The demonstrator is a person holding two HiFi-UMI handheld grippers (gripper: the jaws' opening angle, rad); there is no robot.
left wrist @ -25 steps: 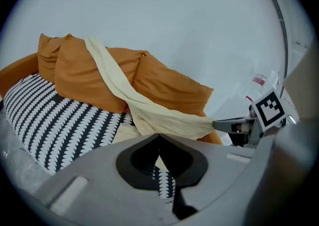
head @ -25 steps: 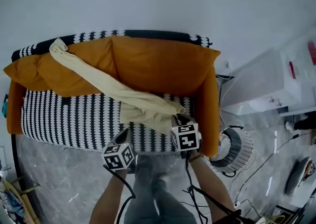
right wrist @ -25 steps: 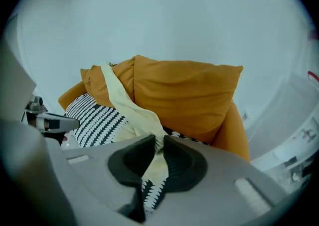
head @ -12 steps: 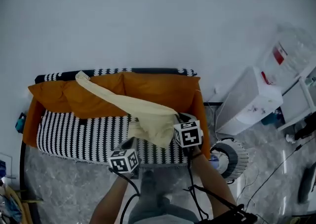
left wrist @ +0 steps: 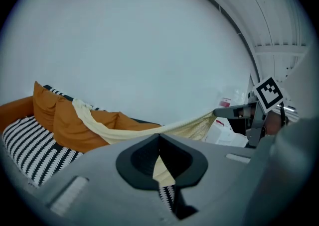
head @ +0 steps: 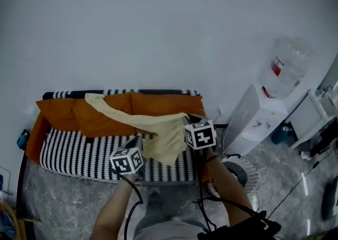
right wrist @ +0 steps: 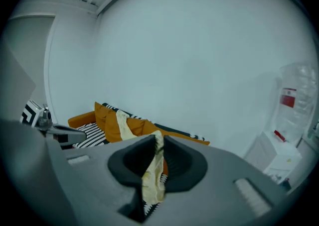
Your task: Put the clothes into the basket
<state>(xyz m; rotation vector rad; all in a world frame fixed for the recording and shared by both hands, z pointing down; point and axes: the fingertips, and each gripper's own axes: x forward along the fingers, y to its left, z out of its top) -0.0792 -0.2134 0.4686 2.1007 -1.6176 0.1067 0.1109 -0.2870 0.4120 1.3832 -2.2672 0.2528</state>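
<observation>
Tools grip the yellow cloth up in the air. The left tool is pinched shut on one fold, and the right tool is pinched shut on another. The cloth's far end lies over the back of the sofa. The basket stands on the floor by the sofa's end.

You have the long pale-yellow garment stretched from the sofa's back-left cushions, its near end lifted above the front-right edge.
</observation>
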